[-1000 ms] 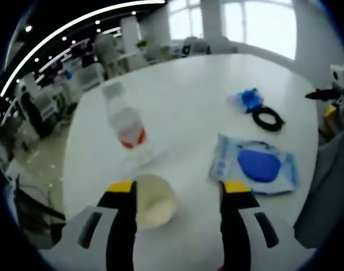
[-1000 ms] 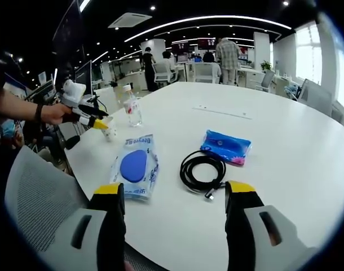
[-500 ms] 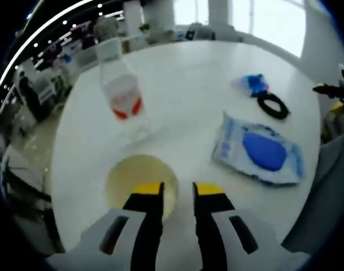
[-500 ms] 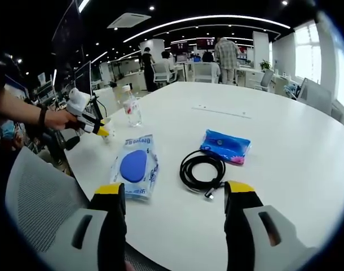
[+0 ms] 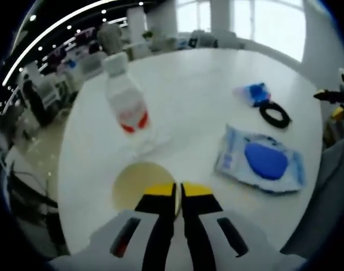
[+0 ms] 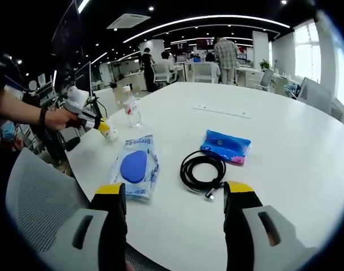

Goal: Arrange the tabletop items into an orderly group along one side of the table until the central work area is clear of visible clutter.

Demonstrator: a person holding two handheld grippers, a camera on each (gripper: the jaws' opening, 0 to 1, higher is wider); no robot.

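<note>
My left gripper (image 5: 177, 191) is shut on the near rim of a pale paper cup (image 5: 135, 186), which stands at the table's edge. Just beyond it is a clear water bottle (image 5: 129, 107) with a red label. A wipes pack (image 5: 266, 161) with a blue oval, a black cable coil (image 5: 274, 114) and a blue packet (image 5: 254, 93) lie to the right. In the right gripper view my right gripper (image 6: 175, 195) hangs open above the table edge, short of the wipes pack (image 6: 135, 165), cable coil (image 6: 201, 169) and blue packet (image 6: 225, 146). The left gripper (image 6: 96, 123) holds the cup (image 6: 109, 131) beside the bottle (image 6: 132, 110).
The round white table (image 6: 285, 141) stretches far and right. A thin white strip (image 6: 223, 111) lies near its middle. A grey mesh chair back (image 6: 42, 192) stands at the near left edge. Office chairs and people are in the background.
My left gripper's jaws have gone from wide open around the cup to shut on its rim. The right gripper has stayed in place and open.
</note>
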